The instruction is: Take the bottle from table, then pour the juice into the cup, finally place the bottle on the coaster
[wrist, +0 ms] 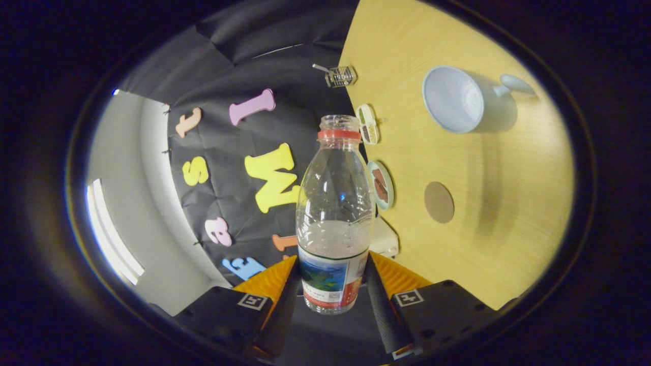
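Gripper view: fisheye camera mounted on the tongs (331, 284), facing forward along the two fingers, which clasp the bottle (334, 213) very near the lens. Camera rolled sideways, so the surface (508, 213) stands as an upright plane on the right, the booth wall on the left. The cup (455, 99) and the coaster (439, 202) lie farther off on the surface.

The bottle (333, 213) hides part of the white block (386, 239) at its 3 o'clock, and the contents of the two small dishes (374, 152) (grains, perhaps) are too small to tell.
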